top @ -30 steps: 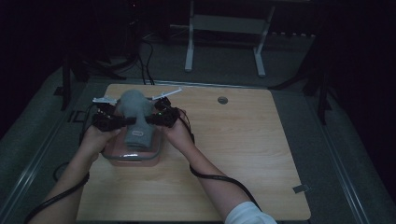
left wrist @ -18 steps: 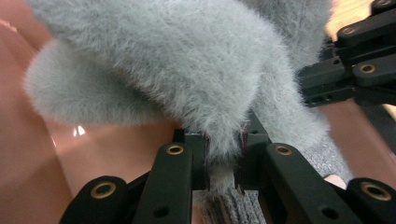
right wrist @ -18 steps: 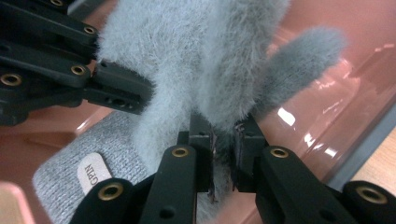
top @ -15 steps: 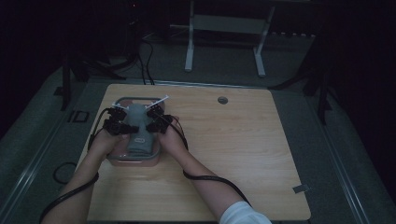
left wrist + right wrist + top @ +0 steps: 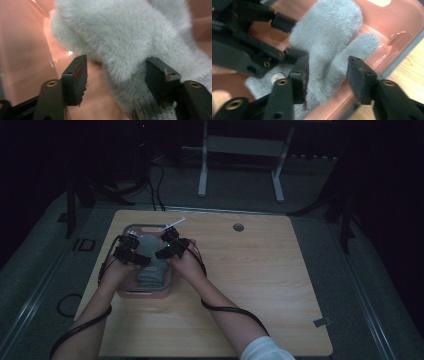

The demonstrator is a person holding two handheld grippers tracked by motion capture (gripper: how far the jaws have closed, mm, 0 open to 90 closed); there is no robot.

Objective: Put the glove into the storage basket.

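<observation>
Now both sets of fingers just opened, fluffy grey mitten (image 5: 329, 45) loose between them, inside pink tub (image 5: 387, 35). Soft, light, floppy; best pinched at knit cuff (image 5: 259, 83).

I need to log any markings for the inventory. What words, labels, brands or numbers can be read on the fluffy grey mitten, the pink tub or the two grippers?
None: no readable text in these pictures.
Grey mitten: plain fluffy pile, no tag in sight.
Pink tub: bare glossy wall, only glare.
Left gripper and right gripper: plain black, no lettering on either.
Table: bare wood grain, no print.
</observation>
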